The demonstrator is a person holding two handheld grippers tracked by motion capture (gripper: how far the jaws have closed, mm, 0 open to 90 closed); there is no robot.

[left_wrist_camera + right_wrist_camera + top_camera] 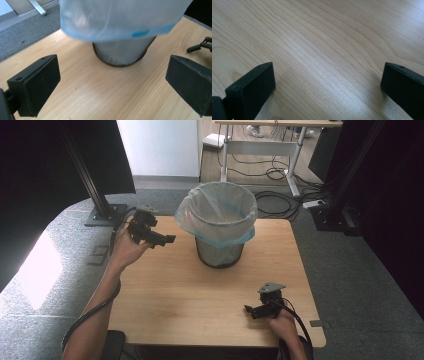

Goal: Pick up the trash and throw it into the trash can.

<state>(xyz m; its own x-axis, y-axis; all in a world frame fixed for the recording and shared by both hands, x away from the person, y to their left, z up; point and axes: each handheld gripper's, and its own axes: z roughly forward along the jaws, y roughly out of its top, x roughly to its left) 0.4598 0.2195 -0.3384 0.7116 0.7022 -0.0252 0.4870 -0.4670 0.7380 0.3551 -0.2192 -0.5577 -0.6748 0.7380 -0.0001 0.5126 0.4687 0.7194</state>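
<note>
A black mesh bin (219, 251) lined with a pale blue-white plastic bag (217, 210) stands at the back middle of the wooden table (170, 295). My left gripper (167, 240) is held above the table's back left corner, pointing at the bin, jaws wide open and empty. From the left gripper view the bin (122, 53) and bag (120, 17) lie straight ahead between the jaws of the left gripper (112, 85). My right gripper (250, 311) rests low near the front right edge, open and empty. The right gripper (327, 90) looks at bare wood (317, 45).
The right gripper's tips (200, 46) appear at the far right of the left gripper view. Black frame posts (95, 190) stand behind the table on grey carpet. A white desk frame (260, 150) and tangled cables (280, 200) lie beyond the bin.
</note>
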